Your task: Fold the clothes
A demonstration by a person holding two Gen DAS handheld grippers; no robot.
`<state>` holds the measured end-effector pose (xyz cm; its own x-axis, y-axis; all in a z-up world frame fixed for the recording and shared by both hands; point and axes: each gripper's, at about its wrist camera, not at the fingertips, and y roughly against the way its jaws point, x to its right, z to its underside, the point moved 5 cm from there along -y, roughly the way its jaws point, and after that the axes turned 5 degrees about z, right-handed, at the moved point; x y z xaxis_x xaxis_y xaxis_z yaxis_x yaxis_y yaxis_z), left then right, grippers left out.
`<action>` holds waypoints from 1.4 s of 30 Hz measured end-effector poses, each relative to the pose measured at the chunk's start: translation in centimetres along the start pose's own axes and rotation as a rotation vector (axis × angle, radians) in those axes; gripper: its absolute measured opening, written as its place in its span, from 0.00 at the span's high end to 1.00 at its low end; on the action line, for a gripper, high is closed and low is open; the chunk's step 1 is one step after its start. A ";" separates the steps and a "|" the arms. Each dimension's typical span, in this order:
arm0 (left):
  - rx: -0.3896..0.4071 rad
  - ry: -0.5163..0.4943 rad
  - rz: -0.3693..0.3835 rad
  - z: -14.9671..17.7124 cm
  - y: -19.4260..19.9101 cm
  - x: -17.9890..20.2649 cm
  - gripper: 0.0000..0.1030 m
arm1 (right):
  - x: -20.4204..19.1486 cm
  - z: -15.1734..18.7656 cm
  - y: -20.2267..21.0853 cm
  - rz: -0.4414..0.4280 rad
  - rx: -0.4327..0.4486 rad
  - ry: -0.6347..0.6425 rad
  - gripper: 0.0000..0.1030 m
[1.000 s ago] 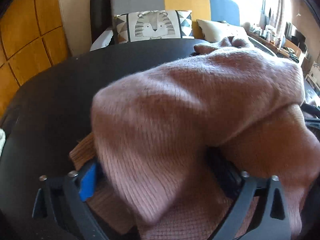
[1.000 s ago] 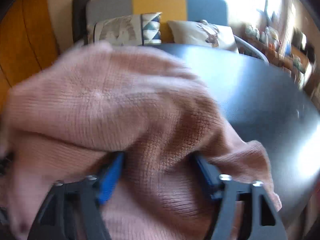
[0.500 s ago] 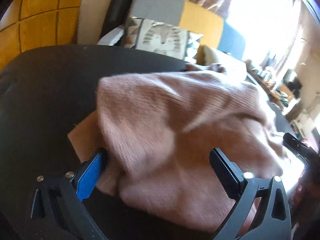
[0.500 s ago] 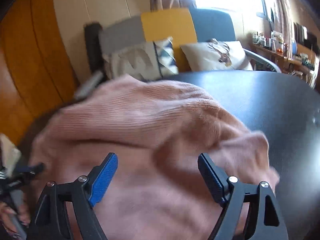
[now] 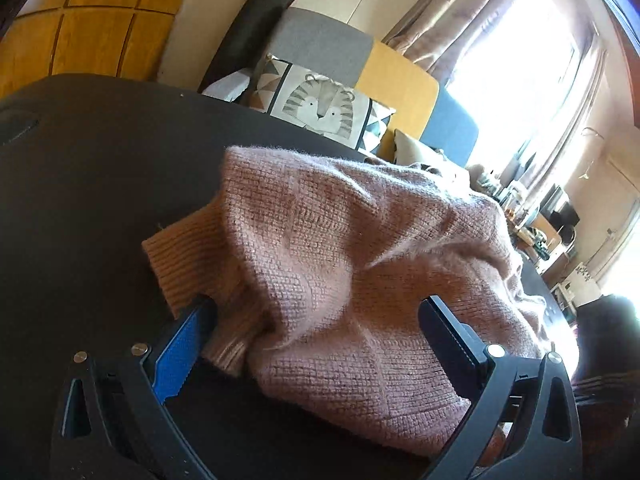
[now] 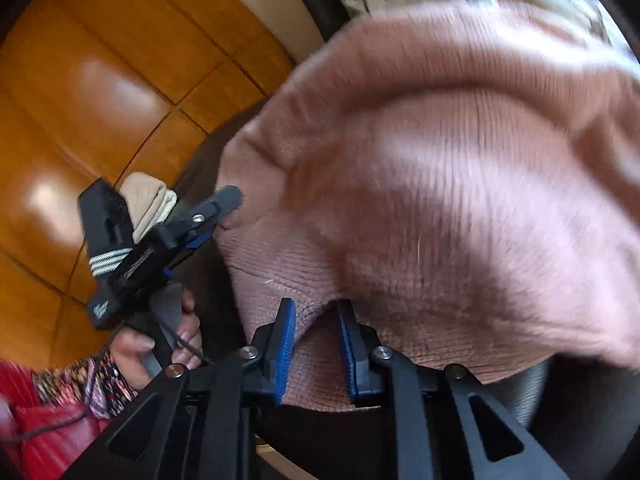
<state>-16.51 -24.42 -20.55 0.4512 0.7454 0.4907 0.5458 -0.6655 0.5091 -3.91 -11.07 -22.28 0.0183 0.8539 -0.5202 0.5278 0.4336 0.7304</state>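
Pink knitted sweater (image 5: 344, 264): one item, fuzzy ribbed wool, bunched in a loose heap on the dark round surface (image 5: 88, 184); a ribbed cuff or hem of a warmer peach tone (image 5: 180, 256) sticks out at its left side, lying flat on the surface. Left hand-held gripper (image 5: 316, 320): fingers spread wide, one blue-padded and one dark, set to either side of the near edge of the sweater; the fabric lies between them, and the blue pad touches or nearly touches the cuff, but nothing is pinched. The same left hand-held gripper appears in the right wrist view (image 6: 200, 220), held by a hand (image 6: 160, 336) with a cable running from it, its tips at the left edge of the sweater (image 6: 440, 168). Right hand-held gripper (image 6: 316, 340): fingers drawn close together with a fold of the sweater's ribbed edge caught between the blue pads; the rest of the garment bulges above and to the right, blurred by motion. A beige folded cloth (image 6: 148, 204) shows behind the left tool, partly hidden. Patterned and red sleeve (image 6: 60, 396) at the lower left corner. Background, left wrist view: sofa with grey, yellow and blue back panels (image 5: 400, 76), tiger-print cushion (image 5: 320, 104), a plain pale cushion (image 5: 420, 152), wooden wall panels (image 5: 88, 32), curtains (image 5: 472, 28) beside a bright window, and cluttered shelves at far right too small to itemise.
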 end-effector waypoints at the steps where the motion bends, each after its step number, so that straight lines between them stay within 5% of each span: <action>1: 0.005 0.005 0.006 0.0 0.0 -0.1 0.01 | -0.3 -0.1 -0.4 -0.019 -0.005 -0.008 0.78; 7: 0.038 0.063 0.023 -0.2 0.7 -0.8 0.01 | -2.0 -1.0 -2.7 -0.126 -0.035 -0.045 0.78; 9: 0.048 0.089 0.002 -0.3 1.4 -1.0 0.02 | -3.1 -1.6 -3.1 -0.172 -0.029 -0.043 0.93; 10: 0.072 0.094 -0.009 -0.7 2.3 -1.1 0.02 | -3.7 -2.0 -3.1 -0.201 -0.014 -0.042 0.93; 12: 0.116 0.104 -0.032 -1.3 3.9 -1.3 0.02 | -4.4 -3.6 -1.6 -0.291 0.076 -0.049 0.93; 18: 0.067 0.094 -0.053 -2.6 2.8 -1.0 0.02 | -2.7 -8.6 5.1 -0.579 0.366 -0.202 0.93; 22: 0.034 0.087 -0.067 -3.5 2.0 -0.9 0.02 | 0.0 -10.5 9.2 -0.663 0.530 -0.306 0.93; 31: -0.043 -0.116 -0.067 -4.3 -0.9 5.0 0.02 | 10.6 -10.3 20.0 -0.502 0.802 -0.457 0.93; 39: -0.141 -0.328 -0.145 -2.6 -4.4 8.2 0.02 | 20.7 -5.0 17.2 -0.290 0.765 -0.748 0.93; 42: -0.192 -0.275 -0.114 -1.5 -5.0 6.9 0.02 | 22.6 -2.7 15.4 -0.240 0.710 -0.850 0.92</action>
<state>-17.18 -16.00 -18.65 0.5826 0.7803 0.2273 0.4727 -0.5528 0.6862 2.39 15.71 -21.58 0.2793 0.1804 -0.9431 0.9531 0.0671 0.2951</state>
